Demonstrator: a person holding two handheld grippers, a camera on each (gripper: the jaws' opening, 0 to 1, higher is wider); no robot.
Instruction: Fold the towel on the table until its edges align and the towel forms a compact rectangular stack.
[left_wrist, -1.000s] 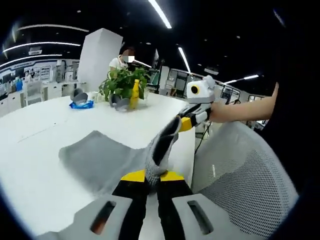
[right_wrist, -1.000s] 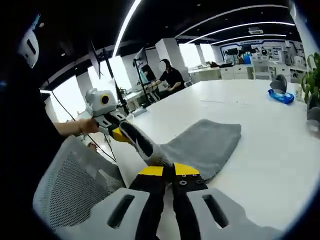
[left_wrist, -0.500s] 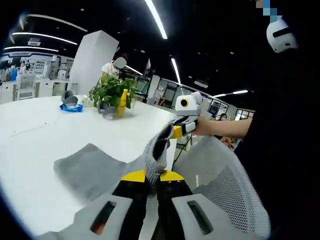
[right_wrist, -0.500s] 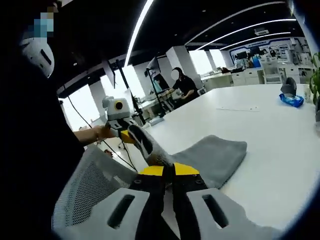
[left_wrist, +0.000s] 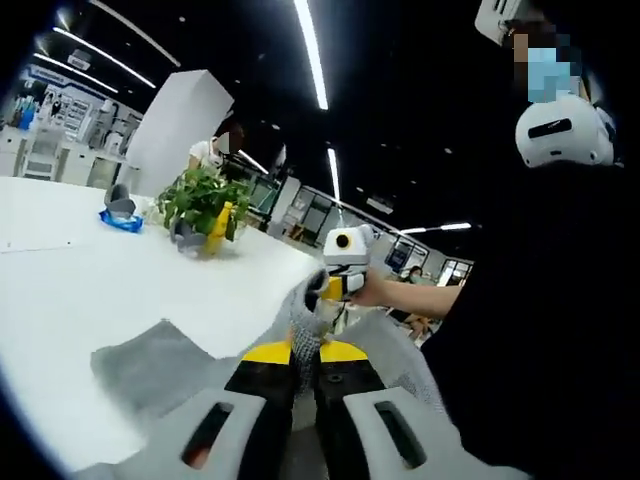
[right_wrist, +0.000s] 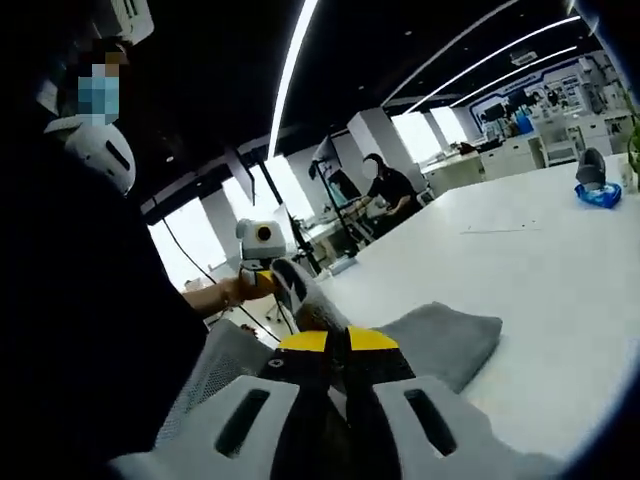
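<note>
White table (left_wrist: 80, 290) carries grey towel (left_wrist: 150, 360); left gripper (left_wrist: 305, 350) and right gripper (right_wrist: 335, 340) each clamp lifted near-edge corner.

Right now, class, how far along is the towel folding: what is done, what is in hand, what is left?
Done: both tongs are shut on the near edge of the towel, left tongs and right tongs each pinching a corner. In hand: that edge is raised off the white table, the far part lying flat. Left: carrying it over so the edges meet; no fold shows yet, let alone a compact stack.
</note>
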